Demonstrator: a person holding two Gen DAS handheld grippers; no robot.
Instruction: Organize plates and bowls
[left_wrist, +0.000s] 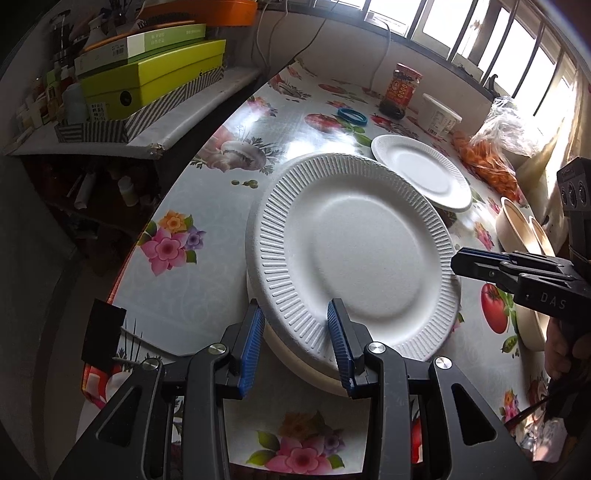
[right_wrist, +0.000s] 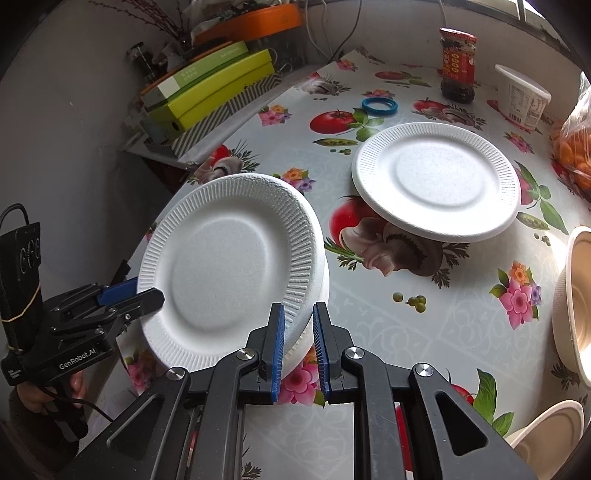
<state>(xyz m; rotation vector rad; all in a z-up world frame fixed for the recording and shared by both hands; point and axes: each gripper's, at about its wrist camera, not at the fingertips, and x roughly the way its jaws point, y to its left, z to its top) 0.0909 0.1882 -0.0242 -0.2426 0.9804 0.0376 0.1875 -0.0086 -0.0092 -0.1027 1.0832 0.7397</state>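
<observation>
Left wrist view: the left gripper has its jaws apart, straddling the near rim of the big plate, one pad under the rim and one over it, neither pressed shut. The plate sits tilted on a cream bowl on the flowered surface. The right gripper meets the plate's right edge; whether its jaws pinch the rim I cannot tell here. A small plate lies just beyond, with a sauce jar, white tub and blue ring farther back.

Right wrist view: the right gripper has jaws slightly apart around the big plate's rim. The left gripper touches its opposite edge. More bowls stand at right.
</observation>
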